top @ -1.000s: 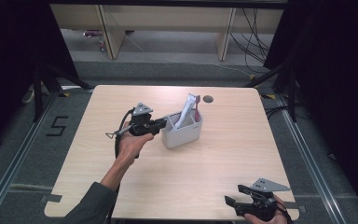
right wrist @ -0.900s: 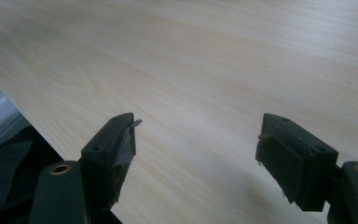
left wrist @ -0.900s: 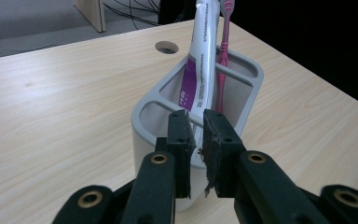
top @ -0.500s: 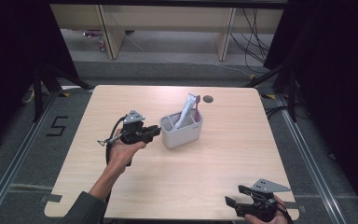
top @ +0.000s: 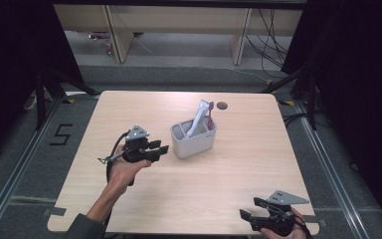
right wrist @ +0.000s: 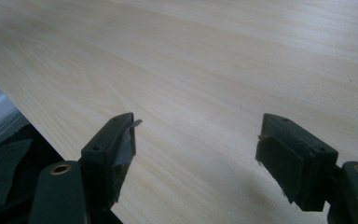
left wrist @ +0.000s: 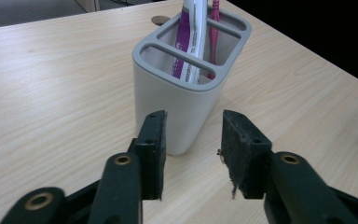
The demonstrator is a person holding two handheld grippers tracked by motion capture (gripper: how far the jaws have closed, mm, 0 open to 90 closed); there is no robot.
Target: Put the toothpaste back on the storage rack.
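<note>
Counter [top: 189, 194] of pale wood-grain laminate with rounded corners is seen from the high view, with a small dark round grommet hole [top: 222, 105] near its far edge. Grey plastic slotted holder [top: 194, 140] stands upright slightly beyond the counter's centre, well clear of every edge. In its far compartments a white-and-purple toothpaste tube [top: 199, 118] leans, and a pink toothbrush [top: 211, 115] is set just beside it.

Left tool [top: 160, 149] is held just left of the holder, pointed at it and apart from it; a gap of bare wood is seen between its tips and the holder wall. In the left gripper view the holder's near rounded corner [left wrist: 182, 112] is framed between the two black jaws, which have just been opening; a moderate gap is noted, and nothing is pressed between the pads.

Right tool [top: 246, 217] is held at the near right corner of the counter, close to the near edge, well apart from the holder. In the right gripper view its jaws are spread wide over bare wood, and the counter's edge is seen at lower left.

Open surface is noted on all sides of the holder: a broad bare band toward the near edge between the two tools, and bare strips along the left, right and far edges.
</note>
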